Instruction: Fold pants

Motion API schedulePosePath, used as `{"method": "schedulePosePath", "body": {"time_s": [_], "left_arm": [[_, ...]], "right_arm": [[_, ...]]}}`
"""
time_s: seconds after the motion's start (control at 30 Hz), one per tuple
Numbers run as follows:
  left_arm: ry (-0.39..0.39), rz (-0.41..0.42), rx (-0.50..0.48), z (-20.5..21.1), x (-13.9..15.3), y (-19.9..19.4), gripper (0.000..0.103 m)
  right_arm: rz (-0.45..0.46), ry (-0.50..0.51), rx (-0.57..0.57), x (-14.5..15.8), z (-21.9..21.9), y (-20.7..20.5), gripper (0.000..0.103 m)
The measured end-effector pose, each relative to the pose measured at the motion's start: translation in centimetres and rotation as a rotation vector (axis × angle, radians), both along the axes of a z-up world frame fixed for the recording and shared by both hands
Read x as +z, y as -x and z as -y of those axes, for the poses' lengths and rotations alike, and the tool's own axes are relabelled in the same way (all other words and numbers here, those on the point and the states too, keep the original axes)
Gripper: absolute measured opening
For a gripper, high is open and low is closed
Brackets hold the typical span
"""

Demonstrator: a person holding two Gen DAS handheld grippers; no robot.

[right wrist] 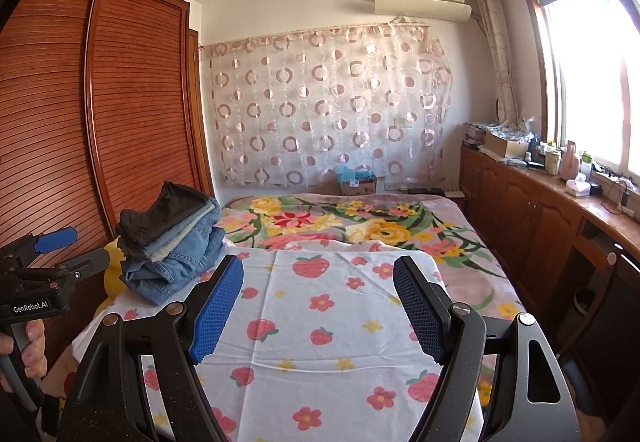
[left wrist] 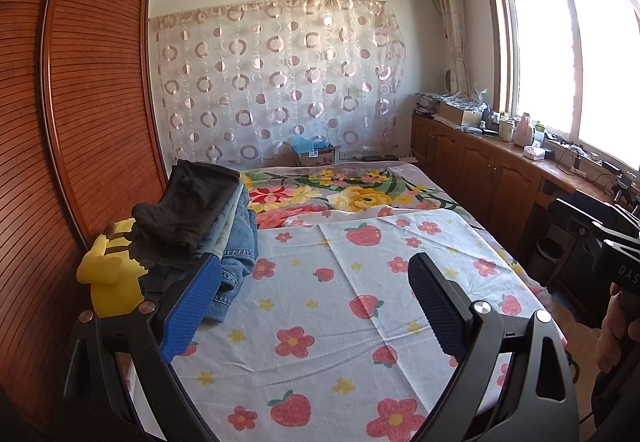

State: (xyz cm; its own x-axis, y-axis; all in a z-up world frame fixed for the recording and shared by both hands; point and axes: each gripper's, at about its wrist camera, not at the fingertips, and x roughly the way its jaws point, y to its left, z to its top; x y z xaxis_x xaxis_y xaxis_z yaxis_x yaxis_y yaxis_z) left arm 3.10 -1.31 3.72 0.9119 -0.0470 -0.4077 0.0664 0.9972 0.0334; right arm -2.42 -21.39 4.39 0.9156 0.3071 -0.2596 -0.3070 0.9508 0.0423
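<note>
A stack of folded pants point(left wrist: 208, 226), black on top and blue jeans beneath, sits at the left edge of the bed; it also shows in the right wrist view point(right wrist: 176, 246). My left gripper point(left wrist: 316, 274) is open and empty, held above the strawberry-print sheet point(left wrist: 344, 322), just right of the stack. My right gripper point(right wrist: 318, 278) is open and empty above the same sheet point(right wrist: 320, 322). The left gripper also appears at the left edge of the right wrist view point(right wrist: 56, 242). The right gripper's body shows at the right edge of the left wrist view point(left wrist: 612, 242).
A yellow plush toy point(left wrist: 108, 274) lies beside the stack against the wooden wardrobe point(left wrist: 80, 102). A floral blanket point(left wrist: 340, 198) covers the far half of the bed. A wooden cabinet counter point(right wrist: 560, 202) with bottles and boxes runs along the right under the window.
</note>
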Motion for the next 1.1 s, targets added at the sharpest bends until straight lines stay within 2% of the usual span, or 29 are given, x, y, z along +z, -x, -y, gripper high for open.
{"method": "schedulePosePath", "body": {"time_s": [1.1], "left_arm": [[0.001,-0.002,-0.001,0.05,0.06,0.0,0.095]], "right_arm": [[0.002,0.002,-0.001,-0.45,-0.07,0.08,0.079]]}}
